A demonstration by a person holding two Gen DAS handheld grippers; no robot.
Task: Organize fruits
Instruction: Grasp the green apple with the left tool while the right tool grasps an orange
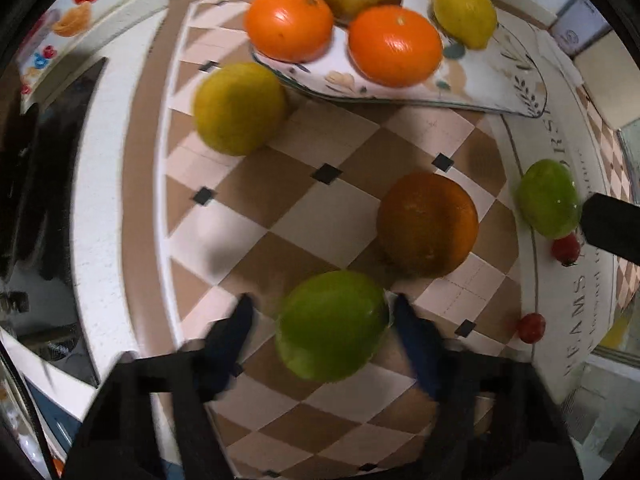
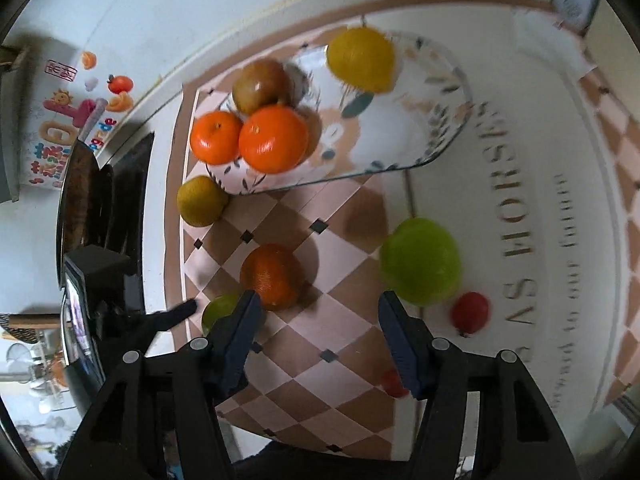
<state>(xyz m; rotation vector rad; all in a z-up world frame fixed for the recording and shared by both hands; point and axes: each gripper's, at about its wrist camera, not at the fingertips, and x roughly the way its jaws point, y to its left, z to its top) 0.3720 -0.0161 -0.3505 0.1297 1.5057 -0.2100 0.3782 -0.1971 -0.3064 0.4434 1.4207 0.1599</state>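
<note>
The left gripper [image 1: 324, 312] has its jaws around a round green fruit [image 1: 332, 326] on the checked cloth [image 1: 320, 220], not squeezing yet. The right gripper [image 2: 318, 316] hangs open and empty. The fruit could roll away if bumped, far from the flowery plate [image 1: 500, 80].

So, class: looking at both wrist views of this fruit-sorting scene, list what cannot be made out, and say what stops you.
- Left wrist view: whether the left tongs press the green fruit; motion blur.
- Right wrist view: a small red fruit, partly hidden behind the right tongs' finger.
- Right wrist view: the tablecloth lettering, cut off and blurred.
- Both views: the kind of brownish fruit on the plate; too soft to tell.
</note>
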